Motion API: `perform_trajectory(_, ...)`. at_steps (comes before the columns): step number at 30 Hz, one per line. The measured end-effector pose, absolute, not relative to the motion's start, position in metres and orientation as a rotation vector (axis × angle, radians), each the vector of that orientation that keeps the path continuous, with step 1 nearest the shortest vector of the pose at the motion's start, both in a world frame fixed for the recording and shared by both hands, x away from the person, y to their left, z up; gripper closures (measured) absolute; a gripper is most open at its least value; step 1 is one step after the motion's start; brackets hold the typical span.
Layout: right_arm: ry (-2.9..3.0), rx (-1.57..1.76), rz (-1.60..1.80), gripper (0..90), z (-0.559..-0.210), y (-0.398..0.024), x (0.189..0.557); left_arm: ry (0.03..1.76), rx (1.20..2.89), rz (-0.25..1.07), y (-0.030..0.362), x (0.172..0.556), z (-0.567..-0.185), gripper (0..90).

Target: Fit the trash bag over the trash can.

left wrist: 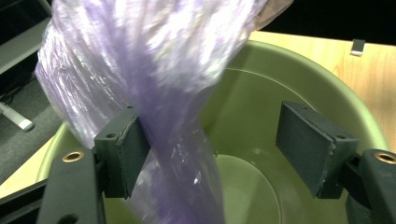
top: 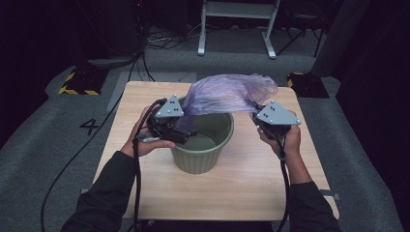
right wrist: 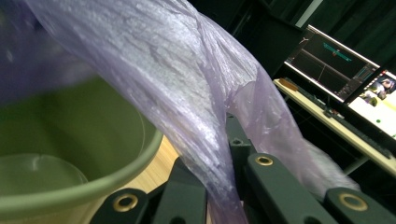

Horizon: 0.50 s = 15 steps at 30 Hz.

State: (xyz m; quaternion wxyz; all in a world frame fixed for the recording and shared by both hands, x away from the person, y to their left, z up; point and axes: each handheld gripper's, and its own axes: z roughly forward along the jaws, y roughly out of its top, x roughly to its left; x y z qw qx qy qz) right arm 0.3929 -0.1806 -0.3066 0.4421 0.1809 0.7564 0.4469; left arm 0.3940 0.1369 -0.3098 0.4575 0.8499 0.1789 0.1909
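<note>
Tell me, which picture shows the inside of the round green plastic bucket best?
The left gripper view: it looks straight down into the round green plastic bucket to its bare bottom. The high view shows the whole bucket, smaller. The right gripper view catches just its rim.

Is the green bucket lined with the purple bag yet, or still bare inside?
Still bare: the bucket's inside shows plain green, while the purple bag stretches above its rim between the left gripper and right gripper.

One green bucket (top: pixel 203 145); one purple plastic bag (top: pixel 227 93); one wooden table (top: pixel 241 179); two grippers: left gripper (top: pixel 175 129), right gripper (top: pixel 269 123); two hands: left hand (top: pixel 140 140), right hand (top: pixel 288 140); two monitors (right wrist: pixel 355 70) in right gripper view
</note>
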Motion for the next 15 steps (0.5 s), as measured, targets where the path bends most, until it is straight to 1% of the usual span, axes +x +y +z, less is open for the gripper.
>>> perform_trajectory(2, 1.879, 0.451, 1.099, 89.2, -0.308, -0.183, 0.393, 0.439, 2.087, 0.475, 0.144, 0.391, -0.31, 29.4)
perform_trajectory(3, 1.882, 0.461, 1.101, 89.2, -0.308, -0.186, 0.393, 0.441, 2.085, 0.473, 0.147, 0.39, -0.311, 32.2)
perform_trajectory(5, 1.873, 0.475, 1.102, 89.2, -0.306, -0.191, 0.393, 0.45, 2.079, 0.482, 0.152, 0.388, -0.312, 32.8)
perform_trajectory(7, 1.859, 0.485, 1.119, 89.3, -0.304, -0.195, 0.392, 0.455, 2.064, 0.466, 0.156, 0.387, -0.311, 31.8)
perform_trajectory(13, 1.834, 0.48, 1.101, 88.9, -0.297, -0.2, 0.388, 0.446, 2.049, 0.487, 0.157, 0.385, -0.309, 28.2)
perform_trajectory(15, 1.831, 0.479, 1.111, 88.9, -0.296, -0.199, 0.387, 0.446, 2.031, 0.482, 0.156, 0.384, -0.307, 24.9)
